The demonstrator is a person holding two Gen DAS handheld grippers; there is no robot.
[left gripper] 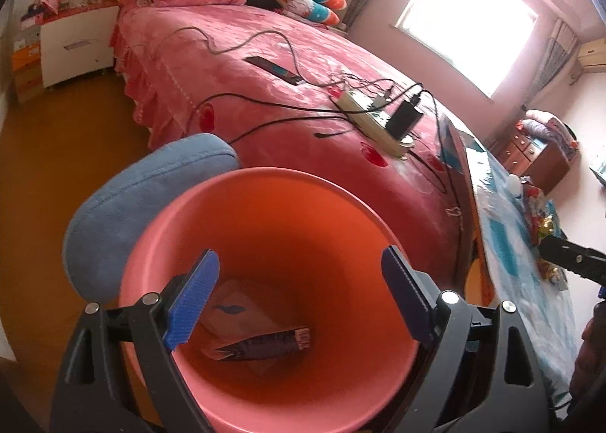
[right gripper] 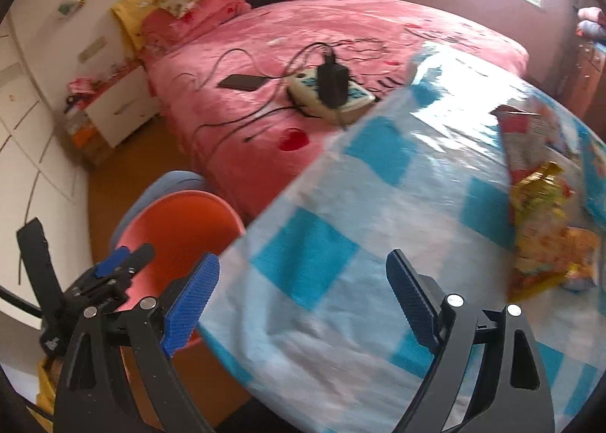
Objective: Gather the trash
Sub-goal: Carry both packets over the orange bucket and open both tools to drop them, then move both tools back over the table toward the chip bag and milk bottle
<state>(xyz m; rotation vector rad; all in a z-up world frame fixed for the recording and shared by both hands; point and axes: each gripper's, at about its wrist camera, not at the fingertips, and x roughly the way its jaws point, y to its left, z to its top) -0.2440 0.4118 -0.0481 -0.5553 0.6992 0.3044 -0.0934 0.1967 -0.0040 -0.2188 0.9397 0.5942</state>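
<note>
Left wrist view: one orange bin (left gripper: pixel 265 213) sits straight below the left gripper (left gripper: pixel 299 296), whose jaws stand apart and empty. Two pieces of trash lie in the bin: a dark wrapper (left gripper: pixel 269 346) and a pale packet (left gripper: pixel 235 306). A blue cushion (left gripper: pixel 125 202) lies left of the bin. The right gripper (right gripper: pixel 303 300) hangs released over the checked cloth (right gripper: pixel 341 187), three snack bags (right gripper: pixel 541 183) ahead to its right.

Left hand-held gripper (left gripper: pixel 299 295), black forked plastic frame, blue ribbed pads (left gripper: pixel 191 302), round silver screws, triangular cut-outs in the arms, right hand-held gripper (right gripper: pixel 303 298) alike, black strap at 9 o'clock
</note>
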